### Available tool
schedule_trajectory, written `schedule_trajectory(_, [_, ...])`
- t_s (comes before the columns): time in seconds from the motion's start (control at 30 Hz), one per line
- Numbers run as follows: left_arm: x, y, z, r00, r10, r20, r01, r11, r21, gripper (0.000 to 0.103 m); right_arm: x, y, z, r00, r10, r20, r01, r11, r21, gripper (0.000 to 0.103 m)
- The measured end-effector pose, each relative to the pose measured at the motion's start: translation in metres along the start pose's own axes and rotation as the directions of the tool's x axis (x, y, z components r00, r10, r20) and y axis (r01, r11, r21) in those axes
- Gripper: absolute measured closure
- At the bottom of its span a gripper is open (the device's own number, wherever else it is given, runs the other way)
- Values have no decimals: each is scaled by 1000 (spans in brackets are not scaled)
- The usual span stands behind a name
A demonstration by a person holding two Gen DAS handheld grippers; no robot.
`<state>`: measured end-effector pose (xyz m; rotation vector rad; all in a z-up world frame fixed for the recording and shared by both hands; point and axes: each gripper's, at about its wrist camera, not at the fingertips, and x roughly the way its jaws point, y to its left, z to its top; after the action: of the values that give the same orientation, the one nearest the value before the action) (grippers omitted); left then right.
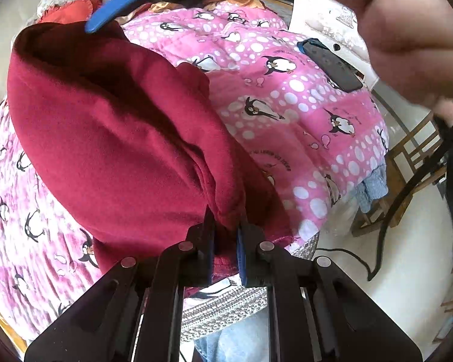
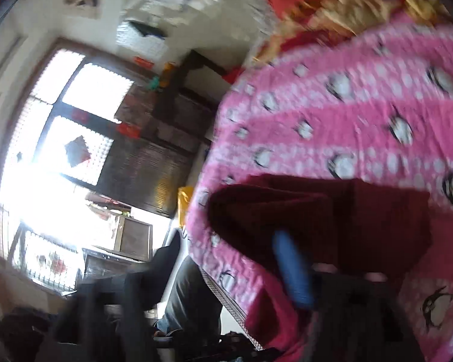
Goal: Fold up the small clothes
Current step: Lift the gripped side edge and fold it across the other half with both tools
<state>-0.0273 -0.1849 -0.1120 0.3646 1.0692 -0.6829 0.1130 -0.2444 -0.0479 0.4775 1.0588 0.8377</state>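
One garment is in play: a dark red fleece piece [image 1: 114, 138], draped over the pink penguin-print quilt [image 1: 302, 105] that covers the bed. My left gripper [image 1: 226, 232] has its fingers drawn narrow on a bunched corner of the cloth, the fabric pinched between the pads at the near edge of the bed. My right gripper [image 1: 117, 6] appears in the left wrist view only as a blue finger reaching the far edge of the same garment; whether it grips or merely touches, I cannot tell. In the right wrist view the picture is smeared by motion; a blue finger [image 2: 293, 271] lies against the red cloth [image 2: 332, 220], but the gap between the fingers is not readable there either.

I judge the fold as begun but far from finished. The garment sits humped and rounded, with a soft ridge down its middle rather than a flat crease, and no neat rectangle shows. What looks left: bring the held corner over, lay the halves flat, press out the hump, then set it aside.

A dark phone [image 1: 329, 66] rests on the quilt to the right, well apart from the garment. More fabric, orange-red [image 1: 66, 12], is heaped at the far end of the bed; whether it awaits folding I cannot say.
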Motion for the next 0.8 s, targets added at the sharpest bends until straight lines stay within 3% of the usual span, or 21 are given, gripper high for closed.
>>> schedule_trajectory(0.07, [1,-1,0,1000,4,-1,-4,1000,4,92,14,11,5,996,-72,-45,71,997,-35,27])
schedule_trajectory(0.1, [0,-2,0,1000,9,2,-9,1000,8,92,23,11,7,994,-85,-72,82,996,-36,34])
schedule_trajectory(0.13, [0,-3,0,1000,20,7,-20,1000,15,92,30,8,9,991,-98,-87,95,995,-30,50])
schedule_trajectory(0.17, [0,-3,0,1000,29,11,-29,999,20,92,37,2,12,988,-118,-100,118,993,-13,59])
schedule_trajectory(0.23, [1,-1,0,1000,17,3,-17,1000,15,92,43,-10,15,987,-116,-113,117,993,-2,90])
schedule_trajectory(0.27, [0,0,0,1000,8,-5,-8,1000,8,92,41,-15,14,985,-134,-105,135,991,3,96])
schedule_trajectory(0.3, [-3,0,0,1000,4,-7,-4,1000,6,92,30,-20,12,983,-170,-75,172,985,19,97])
schedule_trajectory(0.37, [-16,-4,-1,1000,-18,10,18,1000,24,92,6,-25,8,986,-169,-6,170,985,43,97])
schedule_trajectory(0.47, [-27,-21,-3,999,-10,34,6,994,108,92,-35,-39,-4,974,-207,94,196,975,109,98])
schedule_trajectory(0.57, [3,-36,-7,999,36,-23,-31,983,180,92,-40,-78,-15,967,-239,84,219,956,192,98])
schedule_trajectory(0.63, [35,-32,-10,995,56,-78,-42,985,170,92,-22,-114,-20,967,-250,46,231,938,258,98])
schedule_trajectory(0.73, [29,-28,-8,998,5,-57,3,989,148,91,2,-163,-28,975,-218,48,187,914,361,98])
schedule_trajectory(0.8, [7,-15,-9,993,-100,-66,107,988,109,84,3,-175,-34,984,-164,72,122,906,404,98])
